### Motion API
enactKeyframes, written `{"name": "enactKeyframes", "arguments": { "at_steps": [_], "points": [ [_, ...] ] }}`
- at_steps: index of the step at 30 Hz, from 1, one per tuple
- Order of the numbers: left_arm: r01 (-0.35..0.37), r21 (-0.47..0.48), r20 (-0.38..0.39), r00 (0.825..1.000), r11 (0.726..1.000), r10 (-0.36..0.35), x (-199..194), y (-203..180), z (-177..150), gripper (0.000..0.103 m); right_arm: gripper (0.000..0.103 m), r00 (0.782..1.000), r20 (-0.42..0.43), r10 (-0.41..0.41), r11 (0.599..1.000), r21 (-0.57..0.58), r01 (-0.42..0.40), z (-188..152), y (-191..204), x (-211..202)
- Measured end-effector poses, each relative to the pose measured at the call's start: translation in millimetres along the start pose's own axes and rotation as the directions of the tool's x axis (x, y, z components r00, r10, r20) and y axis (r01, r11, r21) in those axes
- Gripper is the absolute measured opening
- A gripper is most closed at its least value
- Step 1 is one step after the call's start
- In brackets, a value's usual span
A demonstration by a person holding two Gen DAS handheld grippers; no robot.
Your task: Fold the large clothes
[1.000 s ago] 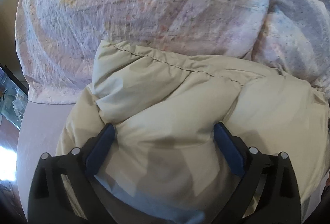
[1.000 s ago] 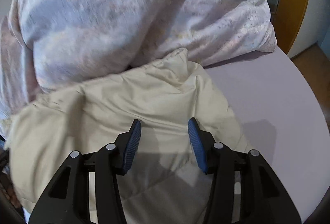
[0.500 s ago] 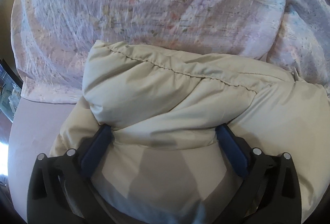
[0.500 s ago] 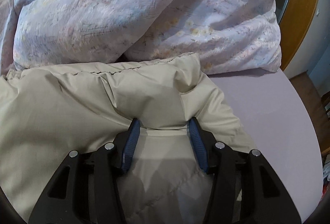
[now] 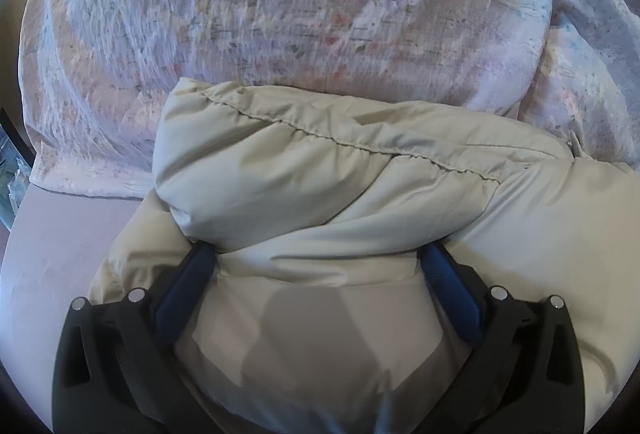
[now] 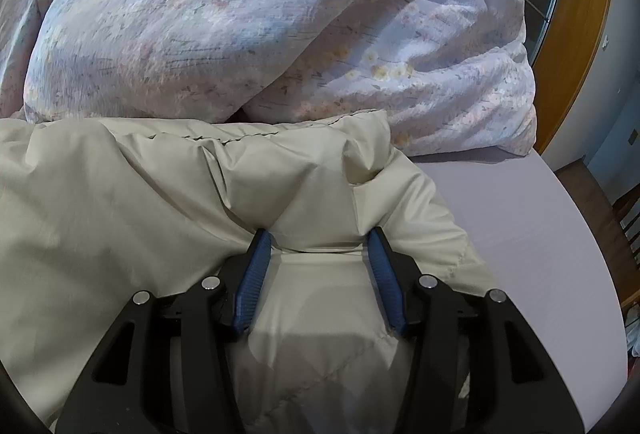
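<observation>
While both grippers lie on it, the jacket (image 5: 320, 170) rests on a lilac sheet (image 5: 60, 246), with its far edge against a flowered duvet (image 5: 280, 2) that is heaped behind it. The jacket is beige and padded. It lies flat with its long axis running left to right, and a folded-over roll with a stitched seam runs the same way along its far side.

In the left wrist view the left gripper (image 5: 318, 258) has its blue pads spread wide. A thick fold of the jacket sits between them, and the cloth touches the inner faces of both pads. The left end of the roll bulges out above the left pad, near the place where the sheet shows.

In the right wrist view the right gripper (image 6: 320, 246) is spread less wide. A narrower fold of the jacket (image 6: 304, 190) stands between its pads and meets both of them. Whether either gripper really squeezes the cloth, I cannot tell; the pads are far apart and the padding fills the gap.

The right end of the jacket stops just right of this gripper, and there the bare sheet (image 6: 540, 254) goes on to the right. The duvet (image 6: 240, 14) covers the far part of the view. A wooden frame (image 6: 580, 34) stands at the far right.
</observation>
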State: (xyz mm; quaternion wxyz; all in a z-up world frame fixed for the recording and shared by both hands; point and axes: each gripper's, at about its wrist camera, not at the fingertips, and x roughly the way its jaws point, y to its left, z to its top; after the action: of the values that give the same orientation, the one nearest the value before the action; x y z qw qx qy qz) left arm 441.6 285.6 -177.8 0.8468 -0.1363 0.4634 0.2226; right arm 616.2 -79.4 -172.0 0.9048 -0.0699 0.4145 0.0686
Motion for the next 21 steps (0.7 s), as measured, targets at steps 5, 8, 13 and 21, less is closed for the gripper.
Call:
{"name": "enactKeyframes", "arguments": {
  "at_steps": [5,8,13,21],
  "points": [
    [-0.005,0.004,-0.007,1.000,1.000,0.005,3.5,-3.3,-1.9,0.101,0.053,1.000,-0.001,-0.002,1.000,-0.003,0.002,0.5,-0.9,1.6],
    [-0.008,0.006,-0.007,1.000,1.000,0.008,2.8,-1.0,-4.5,0.101,0.053,1.000,-0.001,-0.004,1.000,-0.004,0.004,0.2,-0.1,0.9],
    [-0.010,0.009,-0.001,1.000,1.000,0.010,4.6,-2.4,-0.9,0.101,0.053,1.000,-0.001,-0.003,1.000,-0.003,0.003,-0.1,-0.2,0.8],
    [-0.014,0.006,0.023,1.000,1.000,0.014,-0.9,-3.8,-13.5,0.101,0.053,1.000,-0.008,0.003,1.000,0.001,-0.003,0.4,-0.9,2.3]
  ]
}}
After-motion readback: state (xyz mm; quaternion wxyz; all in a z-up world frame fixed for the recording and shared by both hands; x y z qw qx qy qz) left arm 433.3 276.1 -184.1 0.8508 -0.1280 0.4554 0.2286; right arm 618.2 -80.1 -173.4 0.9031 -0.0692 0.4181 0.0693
